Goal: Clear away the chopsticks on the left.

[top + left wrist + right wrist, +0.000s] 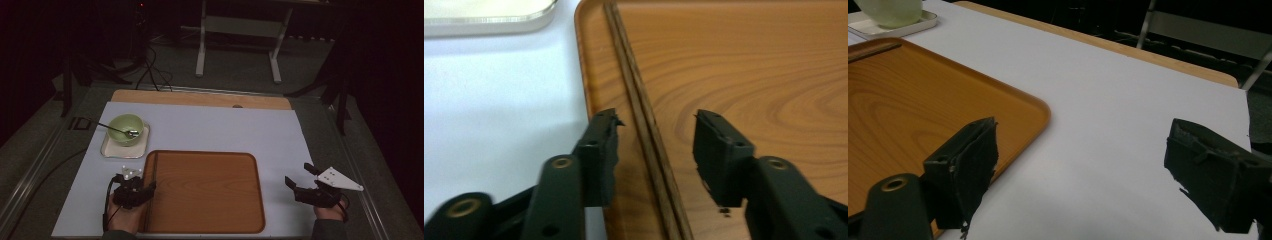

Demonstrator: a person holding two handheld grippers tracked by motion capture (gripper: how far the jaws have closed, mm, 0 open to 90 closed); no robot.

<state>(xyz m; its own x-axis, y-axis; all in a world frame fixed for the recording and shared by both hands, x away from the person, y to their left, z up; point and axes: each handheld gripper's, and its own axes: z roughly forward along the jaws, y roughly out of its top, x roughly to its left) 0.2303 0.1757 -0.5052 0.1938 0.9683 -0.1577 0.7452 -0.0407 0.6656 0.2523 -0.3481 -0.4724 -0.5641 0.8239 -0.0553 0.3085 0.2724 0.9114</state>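
**Chopsticks on tray, jaws apart**

Left gripper (656, 135) spread, straddling dark wooden chopsticks (644, 125) without pressing; right gripper (1083, 165) wide, holding nothing. Slim pair, side by side along wooden tray's (749, 75) left rim, pointing twelve o'clock toward green bowl (126, 129).

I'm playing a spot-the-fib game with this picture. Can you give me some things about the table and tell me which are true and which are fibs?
1. The chopsticks lie on the wooden tray, along its left side. True.
2. The left claw squeezes the chopsticks. False: it is open, with the chopsticks lying between its jaws, untouched.
3. A spoon rests in the green bowl. True.
4. The bowl stands on the wooden tray. False: it stands on a small pale dish beside the tray's far left corner.
5. The right claw holds a cup. False: it is open with nothing between its jaws, over the white mat.
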